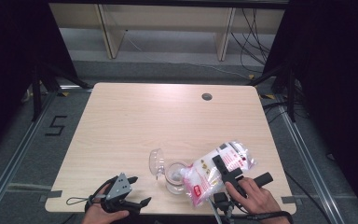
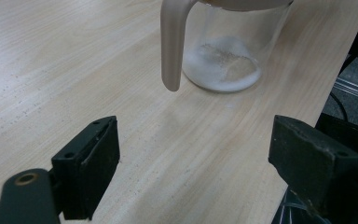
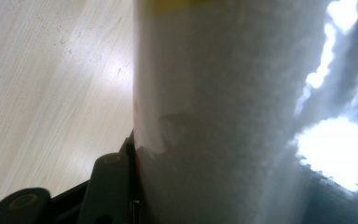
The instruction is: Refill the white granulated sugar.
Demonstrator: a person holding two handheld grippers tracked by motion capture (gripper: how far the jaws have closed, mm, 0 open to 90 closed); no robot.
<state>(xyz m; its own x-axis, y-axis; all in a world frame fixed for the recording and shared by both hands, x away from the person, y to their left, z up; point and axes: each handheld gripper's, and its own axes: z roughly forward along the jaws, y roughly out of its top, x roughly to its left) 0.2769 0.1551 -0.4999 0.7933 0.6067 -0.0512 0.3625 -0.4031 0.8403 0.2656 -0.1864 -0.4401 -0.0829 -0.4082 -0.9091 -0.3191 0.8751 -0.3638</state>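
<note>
High view: right gripper (image 1: 228, 173) jaws clamp bag (image 1: 219, 170) over jar (image 1: 175, 176); left gripper (image 1: 133, 190) jaws apart.

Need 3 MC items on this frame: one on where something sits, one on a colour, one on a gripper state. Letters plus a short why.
1. Where does the glass jar stand?
A. near the table's front edge, between the two hands
B. at the far edge by the round hole
C. on the floor

2. What colour is the stuff in the bottom of the jar?
A. brown
B. white
C. green

3. What state is the left hand-held gripper in?
A. shut on the jar handle
B. shut on the bag
C. open, holding nothing

Answers:
1 A: the high view shows the jar close to the front edge of the table, between the hands.
2 B: the left gripper view shows a white layer in the jar's bottom.
3 C: its jaws stand wide apart over bare wood, while the right hand-held gripper clamps the bag, tipped at the jar.
</note>
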